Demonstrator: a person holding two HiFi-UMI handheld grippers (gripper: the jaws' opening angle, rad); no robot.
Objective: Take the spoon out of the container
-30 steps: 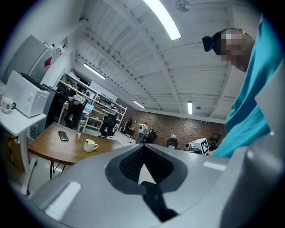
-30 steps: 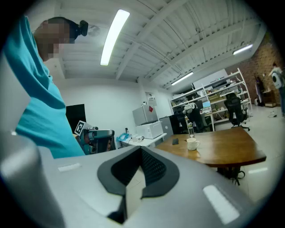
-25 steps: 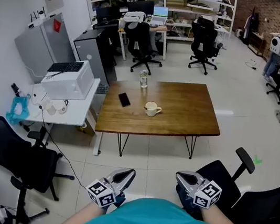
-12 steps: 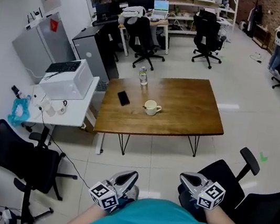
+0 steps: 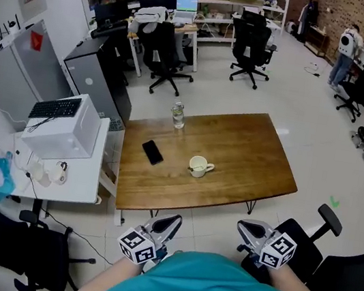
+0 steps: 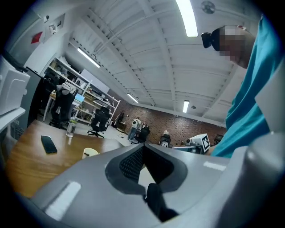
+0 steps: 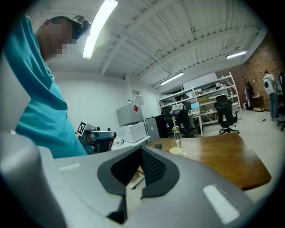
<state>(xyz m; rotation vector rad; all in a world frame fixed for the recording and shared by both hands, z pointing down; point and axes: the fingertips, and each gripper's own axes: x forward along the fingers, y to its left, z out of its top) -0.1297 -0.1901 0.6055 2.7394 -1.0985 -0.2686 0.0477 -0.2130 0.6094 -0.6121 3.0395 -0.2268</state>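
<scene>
The cream mug (image 5: 198, 166), any spoon inside too small to make out, stands mid-table (image 5: 256, 154), a phone (image 5: 152, 152) at its 9 o'clock, a bottle (image 5: 177, 114) at 11, and towards 6, off the table, the left hand-held gripper (image 5: 173, 221) and right hand-held gripper (image 5: 243, 225), both closed, empty, with square-marker cubes.

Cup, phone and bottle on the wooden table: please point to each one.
cup (image 5: 198, 164): head view, its open top.
phone (image 5: 152, 152): head view, middle of its face.
bottle (image 5: 177, 115): head view, its clear body.
</scene>
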